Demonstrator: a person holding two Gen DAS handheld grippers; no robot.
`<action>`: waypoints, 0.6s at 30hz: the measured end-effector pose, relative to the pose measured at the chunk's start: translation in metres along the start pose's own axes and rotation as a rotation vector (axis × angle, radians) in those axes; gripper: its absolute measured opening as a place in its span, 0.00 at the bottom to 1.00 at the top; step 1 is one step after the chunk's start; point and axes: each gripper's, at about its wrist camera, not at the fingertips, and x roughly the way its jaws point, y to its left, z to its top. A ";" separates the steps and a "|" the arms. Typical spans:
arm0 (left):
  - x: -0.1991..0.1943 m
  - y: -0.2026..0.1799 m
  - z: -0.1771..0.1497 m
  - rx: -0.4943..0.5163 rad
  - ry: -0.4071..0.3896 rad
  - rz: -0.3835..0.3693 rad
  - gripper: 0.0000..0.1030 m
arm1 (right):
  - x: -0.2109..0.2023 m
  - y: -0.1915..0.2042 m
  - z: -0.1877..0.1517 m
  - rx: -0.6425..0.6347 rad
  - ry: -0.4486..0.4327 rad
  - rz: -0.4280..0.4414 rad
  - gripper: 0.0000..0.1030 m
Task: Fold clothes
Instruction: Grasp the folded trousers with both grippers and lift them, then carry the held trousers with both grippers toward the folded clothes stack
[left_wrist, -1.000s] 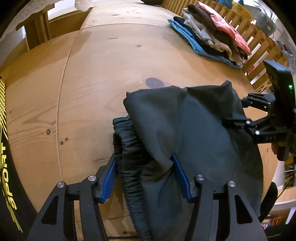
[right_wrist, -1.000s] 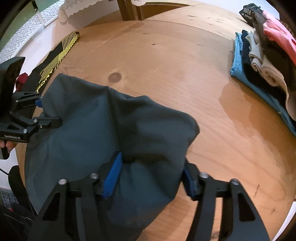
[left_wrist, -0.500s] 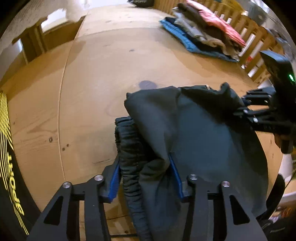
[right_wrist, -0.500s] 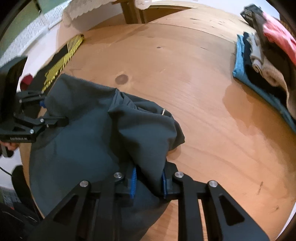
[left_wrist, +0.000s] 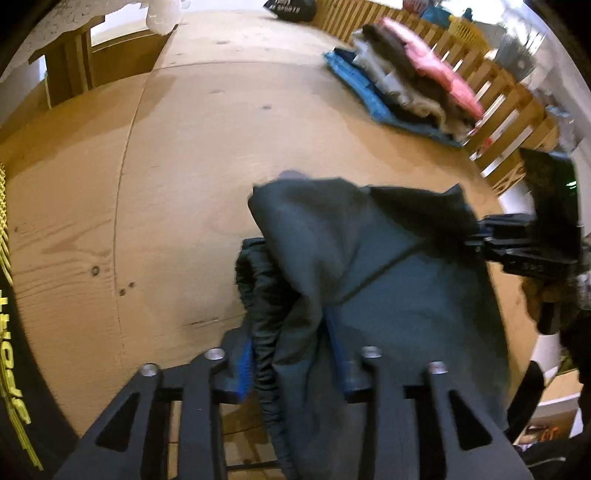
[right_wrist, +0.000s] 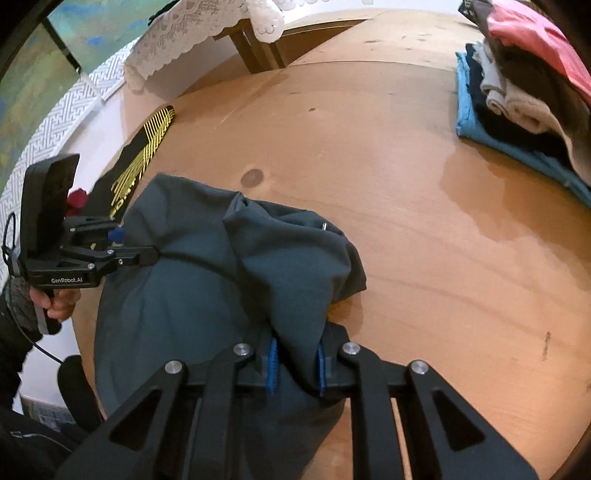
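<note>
A dark grey-green garment (left_wrist: 369, 266) (right_wrist: 184, 295) lies bunched on the round wooden table (left_wrist: 184, 166) (right_wrist: 406, 184), near its front edge. My left gripper (left_wrist: 291, 347) (right_wrist: 136, 243) has the gathered elastic waistband between its blue pads; its jaws are opening, and the cloth still fills the gap. My right gripper (right_wrist: 295, 354) (left_wrist: 480, 236) pinches a raised fold of the same garment, its jaws closing on it. A thin cord runs across the cloth between the two grippers.
A stack of folded clothes (left_wrist: 406, 81) (right_wrist: 524, 92), blue at the bottom and pink on top, sits at the table's far right. A black cloth with yellow print (right_wrist: 140, 155) (left_wrist: 7, 350) hangs over the left edge. A wooden fence (left_wrist: 498, 92) stands behind. A hand (right_wrist: 55, 302) holds the left gripper.
The right jaws have closed from wide apart onto a fold, bunching the cloth up toward them. The left jaws narrowed on the waistband, then widened a little.
</note>
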 end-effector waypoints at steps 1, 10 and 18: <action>0.004 -0.001 0.002 -0.003 0.007 0.020 0.55 | 0.002 0.001 0.000 0.003 0.001 0.002 0.15; 0.014 -0.012 0.002 0.050 -0.029 -0.048 0.36 | 0.017 0.013 0.007 -0.042 0.020 -0.072 0.33; 0.013 -0.013 0.003 0.075 -0.025 -0.074 0.30 | 0.020 0.007 -0.009 -0.039 0.004 -0.054 0.41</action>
